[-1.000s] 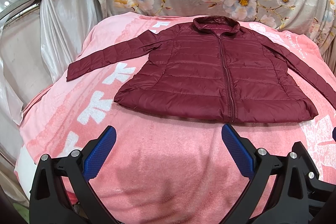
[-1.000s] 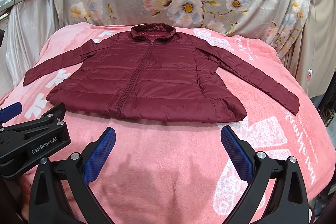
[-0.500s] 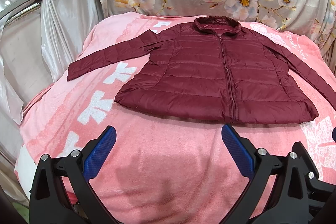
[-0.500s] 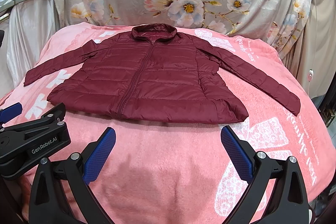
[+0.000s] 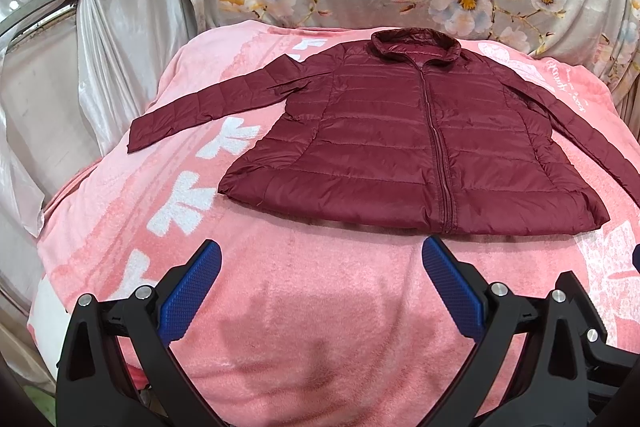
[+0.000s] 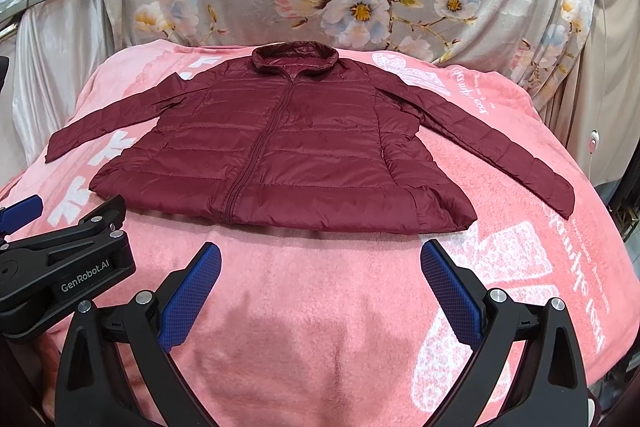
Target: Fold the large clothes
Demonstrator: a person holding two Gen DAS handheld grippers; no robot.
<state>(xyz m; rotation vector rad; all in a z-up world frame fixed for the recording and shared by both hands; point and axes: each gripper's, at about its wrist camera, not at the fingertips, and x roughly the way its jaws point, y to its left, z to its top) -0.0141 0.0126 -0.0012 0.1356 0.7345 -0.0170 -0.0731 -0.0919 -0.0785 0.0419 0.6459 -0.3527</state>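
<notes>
**Jacket Lying Flat, Grippers Waiting**

A maroon puffer jacket [image 5: 420, 143] [image 6: 288, 147] is lying zipped, sleeves spreading toward 9 and 3 o'clock, on a pink blanket [image 5: 320, 307] [image 6: 320, 307]. At 6 o'clock, the left gripper [image 5: 320, 287] and right gripper [image 6: 320, 287] are hovering with jaws wide, gripping nothing.

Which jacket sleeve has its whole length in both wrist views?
The sleeve on the image left, cuff included. The other sleeve shows whole only in the right wrist view; the left wrist view cuts off its cuff.
</notes>
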